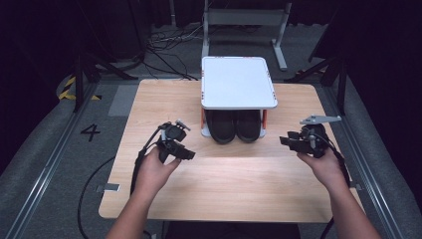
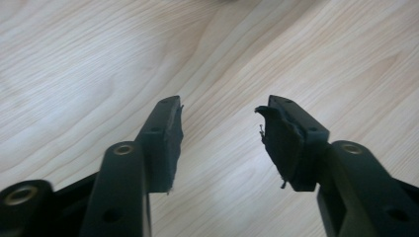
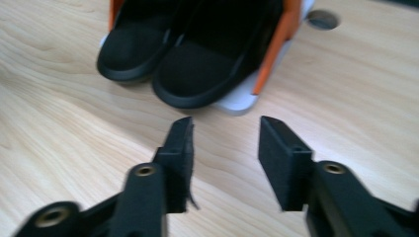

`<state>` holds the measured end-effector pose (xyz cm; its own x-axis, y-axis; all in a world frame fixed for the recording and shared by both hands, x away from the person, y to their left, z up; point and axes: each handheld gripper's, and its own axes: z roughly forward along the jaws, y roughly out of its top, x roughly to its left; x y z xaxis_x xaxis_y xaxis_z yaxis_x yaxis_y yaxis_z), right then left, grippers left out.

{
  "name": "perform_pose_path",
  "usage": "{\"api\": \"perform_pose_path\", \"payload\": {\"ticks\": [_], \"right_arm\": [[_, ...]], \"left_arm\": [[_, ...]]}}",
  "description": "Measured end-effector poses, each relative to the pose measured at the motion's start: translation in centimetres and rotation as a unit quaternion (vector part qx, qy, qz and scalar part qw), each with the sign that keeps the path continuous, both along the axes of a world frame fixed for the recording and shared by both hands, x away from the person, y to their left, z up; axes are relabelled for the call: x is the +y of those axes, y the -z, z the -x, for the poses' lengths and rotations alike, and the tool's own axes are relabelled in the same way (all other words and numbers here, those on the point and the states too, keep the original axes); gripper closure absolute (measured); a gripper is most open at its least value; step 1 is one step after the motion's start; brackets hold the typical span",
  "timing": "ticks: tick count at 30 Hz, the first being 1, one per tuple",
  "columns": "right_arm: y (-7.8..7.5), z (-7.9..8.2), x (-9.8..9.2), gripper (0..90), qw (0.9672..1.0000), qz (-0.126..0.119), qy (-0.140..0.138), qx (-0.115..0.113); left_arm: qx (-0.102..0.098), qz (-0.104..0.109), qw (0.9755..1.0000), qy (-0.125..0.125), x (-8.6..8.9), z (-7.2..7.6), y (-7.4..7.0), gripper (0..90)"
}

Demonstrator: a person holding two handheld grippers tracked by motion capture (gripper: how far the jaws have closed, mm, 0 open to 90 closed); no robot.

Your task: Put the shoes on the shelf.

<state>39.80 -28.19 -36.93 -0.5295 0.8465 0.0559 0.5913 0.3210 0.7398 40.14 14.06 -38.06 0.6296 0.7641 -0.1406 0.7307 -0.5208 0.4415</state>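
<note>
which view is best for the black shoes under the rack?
Right gripper view: the pair of black shoes sits close, toes forward, between the rack's orange posts, beyond the open tongs. The high view shows the toes poking from under the white shelf. The left gripper view faces bare wooden table.

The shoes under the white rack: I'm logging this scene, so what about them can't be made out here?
- Shoes, high view: heels and uppers hidden beneath the rack's white top; toes alone stick out.
- Shoes, right gripper view: backs cut off by the top edge; picture slightly blurred, so material unclear.
- Left gripper view: bare tabletop between the open fingers.
</note>
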Motion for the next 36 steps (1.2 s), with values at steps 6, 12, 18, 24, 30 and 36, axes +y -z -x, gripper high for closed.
{"api": "perform_pose_path", "payload": {"ticks": [6,12,18,24,30,36], "right_arm": [[0.3,0.8,-4.2,42.9,0.9998,0.007,0.008,-0.019],[1.3,1.5,-7.5,39.0,0.9995,0.004,0.015,-0.029],[2.7,1.8,-9.1,36.9,0.9969,0.076,0.022,0.006],[3.8,1.1,-10.9,37.5,0.9911,0.105,0.041,0.071],[5.4,0.3,-11.7,28.9,0.9827,0.124,0.059,0.125],[6.3,-0.1,-11.9,23.4,0.9781,0.118,0.081,0.151]], "left_arm": [[-0.034,-0.017,0.9992,0.013,4.0,0.8,0.0,39.9],[-0.026,-0.018,0.9993,-0.021,7.4,0.5,0.0,37.8],[-0.016,-0.045,0.9982,-0.036,9.3,0.2,0.8,34.5],[0.032,-0.079,0.9957,-0.036,10.4,-0.5,2.8,33.8],[0.099,-0.076,0.9899,-0.067,11.1,-1.0,4.4,33.0],[0.107,-0.082,0.9881,-0.073,11.0,-1.0,4.7,33.1]]}}
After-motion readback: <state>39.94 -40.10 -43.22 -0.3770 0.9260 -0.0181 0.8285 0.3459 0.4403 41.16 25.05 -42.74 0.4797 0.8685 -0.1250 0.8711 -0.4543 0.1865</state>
